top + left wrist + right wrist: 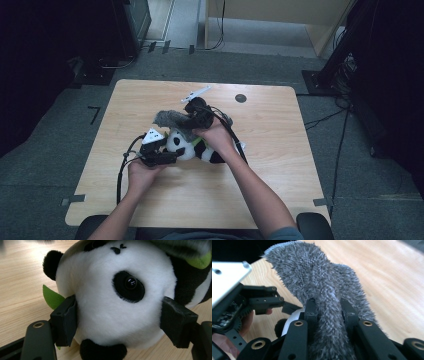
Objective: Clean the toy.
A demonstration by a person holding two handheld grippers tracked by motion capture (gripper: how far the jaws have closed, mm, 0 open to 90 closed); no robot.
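Note:
A black-and-white panda plush [192, 147] lies on the wooden table [270, 130] near its middle. My left gripper [172, 156] is shut on the panda's head [112, 302]; its two black pads [66, 315] press into the white fur on either side. A green felt leaf [51, 297] pokes out behind the head. My right gripper [189, 121] sits just behind the panda, shut on a grey furry cloth [167, 119]. The cloth [312, 272] runs up between the right gripper's [328, 308] jaws and drapes over the panda.
A white strip [196, 93] and a dark round spot [240, 98] lie near the table's far edge. Cables [325, 119] run over the floor at the right. Dark stands and furniture ring the table.

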